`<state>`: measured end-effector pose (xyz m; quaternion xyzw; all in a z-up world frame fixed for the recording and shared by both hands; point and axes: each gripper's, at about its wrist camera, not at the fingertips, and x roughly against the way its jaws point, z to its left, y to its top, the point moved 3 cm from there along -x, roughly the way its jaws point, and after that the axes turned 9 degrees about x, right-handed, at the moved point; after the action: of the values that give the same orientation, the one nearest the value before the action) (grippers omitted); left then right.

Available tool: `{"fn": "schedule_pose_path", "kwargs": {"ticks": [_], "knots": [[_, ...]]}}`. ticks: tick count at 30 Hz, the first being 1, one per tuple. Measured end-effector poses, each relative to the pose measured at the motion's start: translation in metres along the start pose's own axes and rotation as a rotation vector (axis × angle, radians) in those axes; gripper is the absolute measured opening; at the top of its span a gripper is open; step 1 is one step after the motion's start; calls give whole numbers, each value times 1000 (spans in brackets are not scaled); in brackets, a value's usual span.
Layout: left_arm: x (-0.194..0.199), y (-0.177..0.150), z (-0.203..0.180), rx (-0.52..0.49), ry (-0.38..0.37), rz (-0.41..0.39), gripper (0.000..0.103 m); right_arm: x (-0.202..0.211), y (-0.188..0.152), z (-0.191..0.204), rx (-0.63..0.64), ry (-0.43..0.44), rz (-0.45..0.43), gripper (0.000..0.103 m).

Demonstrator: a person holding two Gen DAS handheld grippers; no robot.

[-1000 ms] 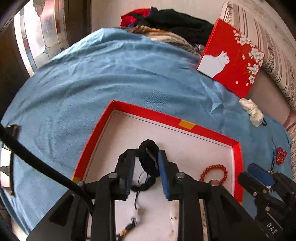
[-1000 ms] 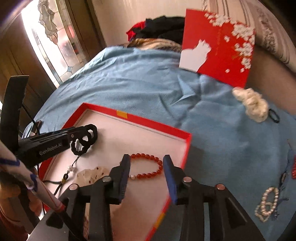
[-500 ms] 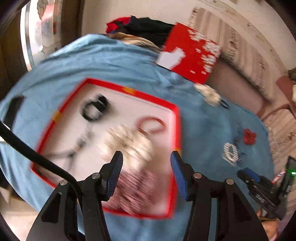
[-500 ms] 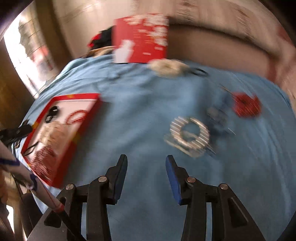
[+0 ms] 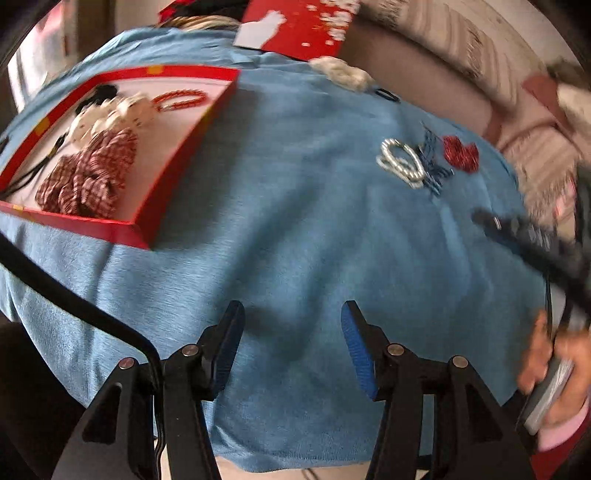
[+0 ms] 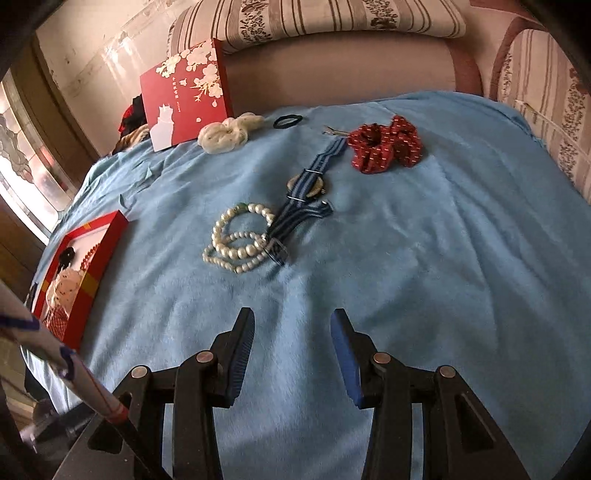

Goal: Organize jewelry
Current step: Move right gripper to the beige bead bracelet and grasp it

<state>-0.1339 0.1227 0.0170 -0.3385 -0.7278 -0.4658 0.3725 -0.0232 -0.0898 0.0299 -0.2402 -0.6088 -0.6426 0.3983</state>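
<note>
A red tray (image 5: 177, 162) (image 6: 110, 236) lies at the left on the blue cloth and holds a checked scrunchie (image 5: 88, 173), a white scrunchie (image 5: 110, 114), a red bead bracelet (image 5: 181, 99) and a black hair tie. On the cloth lie a pearl bracelet (image 6: 236, 240) (image 5: 400, 162), a blue striped watch (image 6: 306, 192), a red scrunchie (image 6: 384, 147) (image 5: 460, 153), a cream scrunchie (image 6: 229, 134) and a dark hair band (image 6: 287, 120). My left gripper (image 5: 291, 343) is open and empty above bare cloth. My right gripper (image 6: 291, 354) is open and empty, short of the pearls.
The red box lid (image 6: 188, 92) leans against the sofa back behind the cloth. Striped cushions (image 6: 332, 18) line the back and right. Dark clothes (image 6: 129, 114) lie at the far left. The cloth's front edge (image 5: 258, 458) drops off near my left gripper.
My left gripper let go of the black hair tie in the tray, opened wider and pulled back right. My right gripper swung from the tray to face the loose jewelry.
</note>
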Motion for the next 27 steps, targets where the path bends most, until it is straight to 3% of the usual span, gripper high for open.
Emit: {"fn": "schedule_pose_path", "kwargs": {"ticks": [8, 13, 21, 23, 27], "knots": [[-6, 2, 0, -6, -7, -9, 53, -29, 36, 1, -45, 36, -8, 47], [-7, 4, 0, -10, -16, -15, 54, -46, 69, 20, 44, 9, -18, 47], [-10, 8, -4, -39, -32, -21, 57, -109, 88, 48, 246, -75, 133, 46], [-10, 9, -4, -35, -42, -20, 57, -120, 85, 51, 277, -102, 156, 37], [-10, 11, -3, -21, -58, -17, 57, -120, 87, 64, 257, -75, 152, 12]]}}
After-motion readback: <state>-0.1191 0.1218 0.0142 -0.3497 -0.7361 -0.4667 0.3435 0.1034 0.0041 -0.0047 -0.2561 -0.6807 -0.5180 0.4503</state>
